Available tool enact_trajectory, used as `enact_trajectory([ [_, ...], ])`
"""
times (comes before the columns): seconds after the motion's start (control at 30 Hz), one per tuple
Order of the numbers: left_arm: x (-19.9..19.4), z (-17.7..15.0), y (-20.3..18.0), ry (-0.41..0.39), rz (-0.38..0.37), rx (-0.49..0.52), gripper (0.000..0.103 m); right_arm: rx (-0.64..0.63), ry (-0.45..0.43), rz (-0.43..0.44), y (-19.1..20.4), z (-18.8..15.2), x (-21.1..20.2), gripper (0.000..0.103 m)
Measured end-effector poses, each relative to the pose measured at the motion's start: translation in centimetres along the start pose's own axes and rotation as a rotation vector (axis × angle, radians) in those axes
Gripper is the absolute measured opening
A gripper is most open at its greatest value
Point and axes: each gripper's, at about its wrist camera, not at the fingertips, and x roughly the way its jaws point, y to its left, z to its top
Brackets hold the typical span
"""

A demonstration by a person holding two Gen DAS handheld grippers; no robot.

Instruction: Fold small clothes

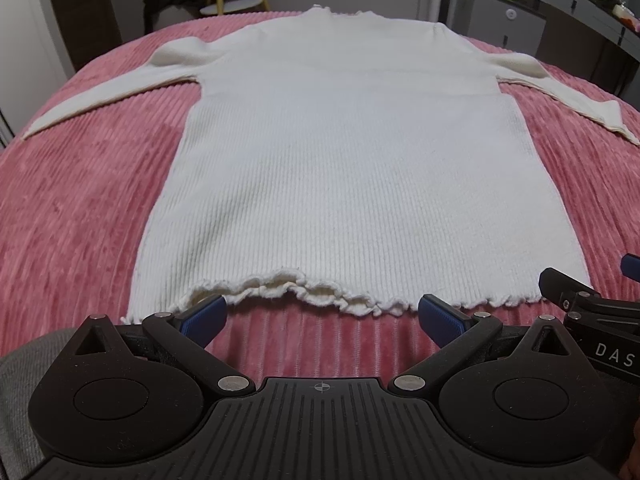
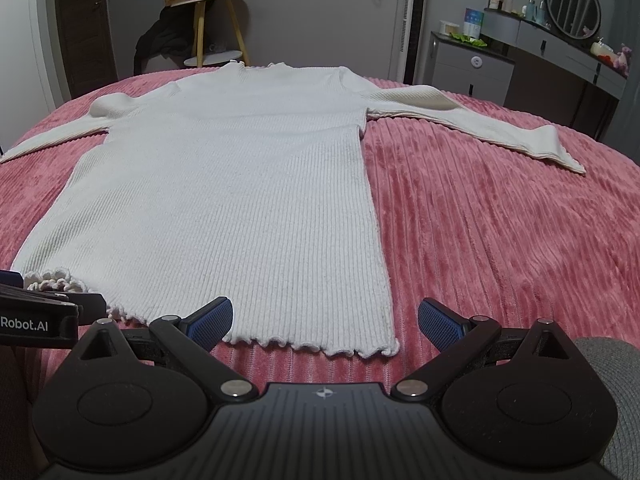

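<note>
A cream ribbed long-sleeved sweater (image 1: 344,168) lies flat on the pink corduroy bedspread (image 1: 80,208), collar far, frilled hem near, both sleeves spread sideways. My left gripper (image 1: 322,314) stands open just in front of the hem's middle, nothing between its blue pads. My right gripper (image 2: 325,320) is open too, over the hem's right corner (image 2: 384,346) of the same sweater (image 2: 224,184). Each gripper shows at the other view's edge: the right gripper (image 1: 592,300) at right, the left gripper (image 2: 44,312) at left.
Bare pink bedspread (image 2: 500,232) stretches right of the sweater. Beyond the bed stand a wooden stool with dark clothing (image 2: 160,44), a grey dresser with bottles and a round mirror (image 2: 572,4), and a dark door (image 2: 80,20). A grey fabric edge (image 2: 616,392) sits near right.
</note>
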Motion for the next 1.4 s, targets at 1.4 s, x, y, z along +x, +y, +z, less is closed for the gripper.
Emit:
enact_trajectory([
  [1.4,4.5,7.6,-0.6,-0.059,0.067,-0.076,0.103,0.871,-0.153,0.192,-28.7,8.4,7.9,0.099],
])
